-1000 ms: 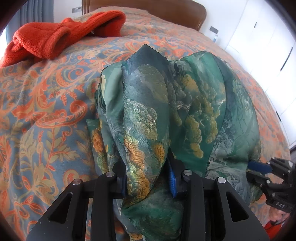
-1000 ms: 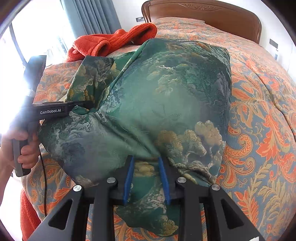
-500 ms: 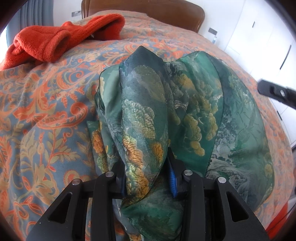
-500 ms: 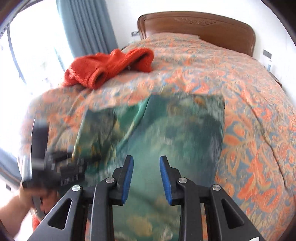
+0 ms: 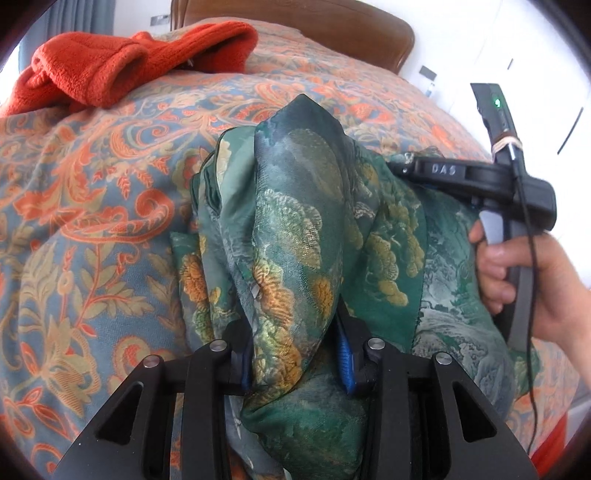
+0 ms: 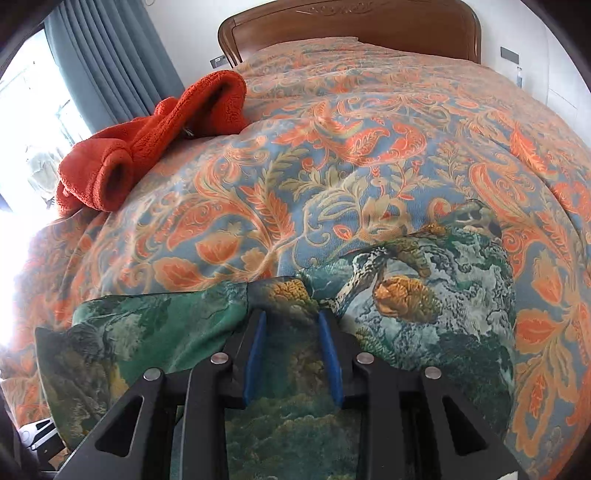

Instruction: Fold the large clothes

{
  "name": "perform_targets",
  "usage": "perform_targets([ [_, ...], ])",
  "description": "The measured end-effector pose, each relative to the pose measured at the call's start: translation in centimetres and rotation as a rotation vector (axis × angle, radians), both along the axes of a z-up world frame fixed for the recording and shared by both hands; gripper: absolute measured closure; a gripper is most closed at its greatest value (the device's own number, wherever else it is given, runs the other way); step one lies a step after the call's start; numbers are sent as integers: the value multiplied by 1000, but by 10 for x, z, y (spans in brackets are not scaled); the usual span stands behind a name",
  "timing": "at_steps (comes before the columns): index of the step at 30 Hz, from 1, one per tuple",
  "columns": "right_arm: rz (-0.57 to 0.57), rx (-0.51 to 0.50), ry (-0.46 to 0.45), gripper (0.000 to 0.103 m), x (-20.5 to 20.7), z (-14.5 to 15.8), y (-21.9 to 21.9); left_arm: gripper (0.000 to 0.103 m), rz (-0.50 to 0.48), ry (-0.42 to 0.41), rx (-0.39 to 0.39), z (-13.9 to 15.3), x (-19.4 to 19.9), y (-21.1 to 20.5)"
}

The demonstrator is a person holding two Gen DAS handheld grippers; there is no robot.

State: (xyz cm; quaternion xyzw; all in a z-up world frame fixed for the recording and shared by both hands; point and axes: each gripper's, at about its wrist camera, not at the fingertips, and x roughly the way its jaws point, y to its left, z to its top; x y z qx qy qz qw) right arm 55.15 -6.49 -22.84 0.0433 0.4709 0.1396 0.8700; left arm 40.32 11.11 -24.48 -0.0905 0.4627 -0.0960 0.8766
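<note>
A green landscape-print garment point(image 5: 295, 206) lies bunched on the bed. My left gripper point(image 5: 295, 343) is shut on a thick fold of it, which rises in a peak ahead of the jaws. My right gripper point(image 5: 400, 168), held by a hand point(image 5: 546, 284), reaches in from the right at the garment's far part. In the right wrist view the right gripper point(image 6: 290, 325) is shut on a pucker of the garment point(image 6: 424, 302) at its far edge, with bare bedspread beyond. The cloth under both grippers is hidden.
The bed carries an orange and blue paisley bedspread point(image 5: 92, 206) point(image 6: 369, 129). An orange fleece garment point(image 5: 110, 62) point(image 6: 155, 147) lies at the far left. A wooden headboard point(image 6: 351, 22) stands behind, blue curtains point(image 6: 110, 62) and a bright window at left.
My right gripper has swept forward across the garment from its near edge to its far edge, with cloth still between its pads. The left gripper has kept still with its fold.
</note>
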Motion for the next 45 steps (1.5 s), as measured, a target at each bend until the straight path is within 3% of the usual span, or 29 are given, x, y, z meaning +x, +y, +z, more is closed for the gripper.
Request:
perform_targets([
  [8,-11,-36,-29,74,-1,-10,1,66,-7,16,35,5,1,-7],
  [12,1,-38,-17,73,-19,24,-1,66,-24,24,60,9,2,-8],
  [14,41,-4,-34,73,-47,49,-4,66,-30,33,61,10,4,-8],
  [18,216,-38,-112,73,-144,77,9,66,-42,51,54,10,8,-5],
  [21,329,-10,-139,73,-217,71,27,66,-44,64,44,9,11,-2],
  [23,365,-42,-160,73,-247,52,47,65,-42,79,43,8,13,0],
  [25,319,-68,-112,73,-247,19,59,65,-46,86,70,5,12,-2],
  [27,255,-11,-61,73,-237,-3,56,65,-46,78,109,2,11,-7],
  [29,259,-15,-59,73,-232,-12,57,65,-37,79,101,1,12,-8],
  [32,281,-39,-55,75,-235,-3,57,64,-33,82,64,2,11,-4],
  [35,278,6,-55,75,-249,24,39,64,-31,88,38,3,11,1],
  [40,159,29,-183,75,-293,75,-30,64,-30,81,44,2,9,3],
  [42,112,-7,-201,73,-300,78,-47,64,-27,80,41,2,9,5],
  [45,101,-32,-116,72,-287,50,-55,63,-28,79,48,4,7,2],
])
